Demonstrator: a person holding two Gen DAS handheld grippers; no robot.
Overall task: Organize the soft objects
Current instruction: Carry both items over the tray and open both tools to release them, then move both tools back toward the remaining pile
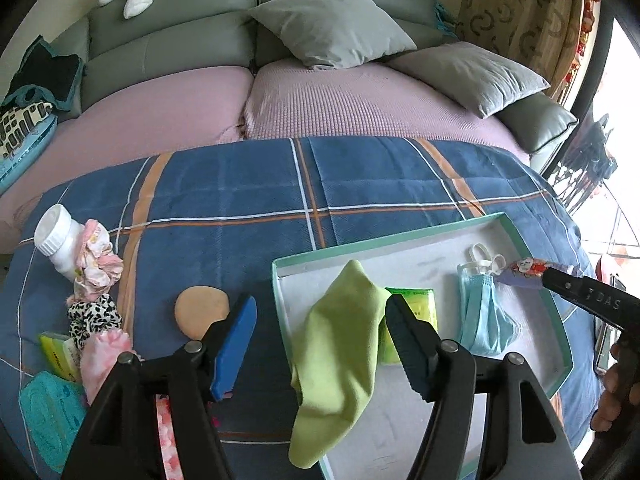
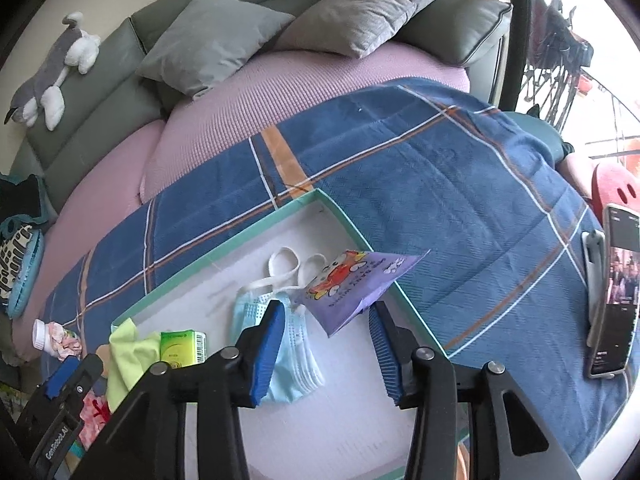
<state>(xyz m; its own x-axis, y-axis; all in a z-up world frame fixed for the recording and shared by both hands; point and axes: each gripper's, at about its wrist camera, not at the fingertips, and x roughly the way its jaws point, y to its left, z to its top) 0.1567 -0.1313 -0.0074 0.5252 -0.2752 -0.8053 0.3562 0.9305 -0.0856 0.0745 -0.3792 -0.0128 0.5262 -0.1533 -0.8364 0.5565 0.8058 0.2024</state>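
Only the right wrist view shows the phone [image 2: 614, 292]; both grippers' jaws stand apart, gripping nothing.

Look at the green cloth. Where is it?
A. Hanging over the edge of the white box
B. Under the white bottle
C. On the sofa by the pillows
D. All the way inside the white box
A: the green cloth drapes across the near-left rim of the white box, part inside and part on the blue blanket.

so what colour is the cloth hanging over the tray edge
Lime green, plain. The cloth shows best in the left wrist view, draped over the tray rim.
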